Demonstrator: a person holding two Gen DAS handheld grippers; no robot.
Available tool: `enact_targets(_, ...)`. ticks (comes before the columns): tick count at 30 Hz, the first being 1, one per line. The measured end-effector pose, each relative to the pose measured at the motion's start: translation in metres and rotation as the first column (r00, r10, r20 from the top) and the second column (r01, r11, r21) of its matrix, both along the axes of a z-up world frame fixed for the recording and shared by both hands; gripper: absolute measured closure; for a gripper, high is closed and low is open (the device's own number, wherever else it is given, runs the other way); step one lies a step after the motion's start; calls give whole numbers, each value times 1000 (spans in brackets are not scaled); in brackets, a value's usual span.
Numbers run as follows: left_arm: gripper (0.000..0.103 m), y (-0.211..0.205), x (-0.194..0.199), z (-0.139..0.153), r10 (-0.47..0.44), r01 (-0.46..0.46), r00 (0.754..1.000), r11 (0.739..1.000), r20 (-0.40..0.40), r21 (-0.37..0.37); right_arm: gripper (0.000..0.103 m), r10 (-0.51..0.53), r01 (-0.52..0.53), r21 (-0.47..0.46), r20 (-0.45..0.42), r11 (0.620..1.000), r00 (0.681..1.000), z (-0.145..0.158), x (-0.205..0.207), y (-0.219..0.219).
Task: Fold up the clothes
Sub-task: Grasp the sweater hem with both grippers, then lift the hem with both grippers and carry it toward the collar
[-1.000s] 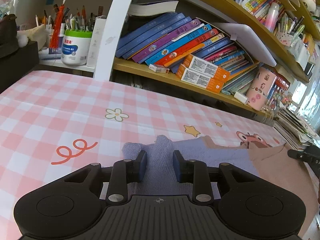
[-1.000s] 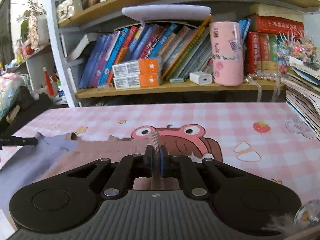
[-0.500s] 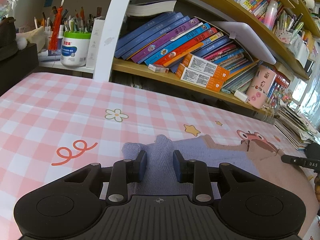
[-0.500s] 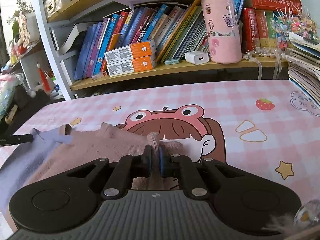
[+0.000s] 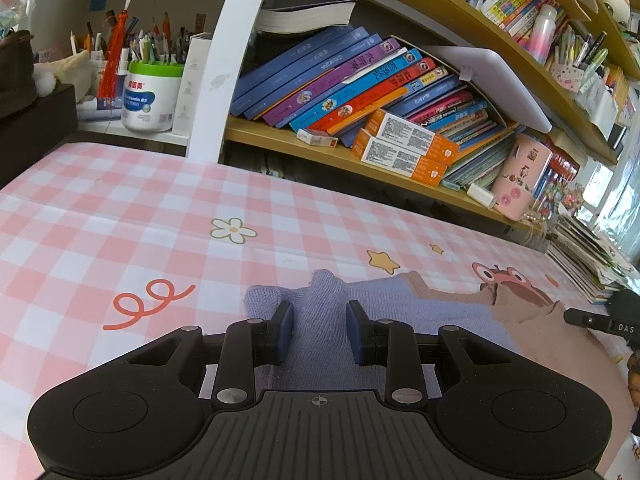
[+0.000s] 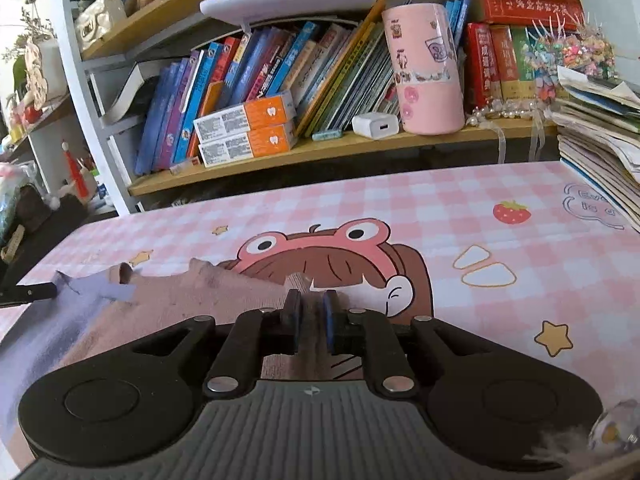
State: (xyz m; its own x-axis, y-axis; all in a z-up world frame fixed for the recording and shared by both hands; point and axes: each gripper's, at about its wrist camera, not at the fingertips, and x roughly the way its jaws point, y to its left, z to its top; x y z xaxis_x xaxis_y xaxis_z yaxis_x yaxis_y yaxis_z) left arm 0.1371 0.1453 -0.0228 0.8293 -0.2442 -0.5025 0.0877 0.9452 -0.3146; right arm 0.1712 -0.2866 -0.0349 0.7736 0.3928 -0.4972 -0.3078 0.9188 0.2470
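Left wrist view: garment [image 5: 400,312], lavender and pink, long axis running across the checked tablecloth [image 5: 120,220]; near end hidden under the left gripper [image 5: 319,330], jaws apart, pads clear of the cloth between.

Right wrist view: right gripper [image 6: 311,320], jaws just eased apart, pink fold between; contact unclear.

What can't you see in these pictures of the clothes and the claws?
- Near half of the pink and purple garment: both views, covered by the black claw bodies.
- Right claw: cloth sits between its pads; pressing or not is unclear.
- Left claw: same doubt.
- What garment it is: too bunched.
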Motion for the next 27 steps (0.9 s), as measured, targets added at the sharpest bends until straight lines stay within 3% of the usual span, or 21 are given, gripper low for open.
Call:
enact_targets(9,74,0,-1,0,1,-1,1000,1000,1,1,91,-5,5,-5,-11,1000,1000,-1,2,0)
enact_targets(14,74,-1,-2,0,2,-2,1000,1000,2,3,82,-20,20,-3,-24,1000,1000,-2,4,-2)
enact_targets(27,75,1,-6,6,-25,25,1000,1000,12,9,82,-15,15,3,-31,1000,999,-3,5,-3)
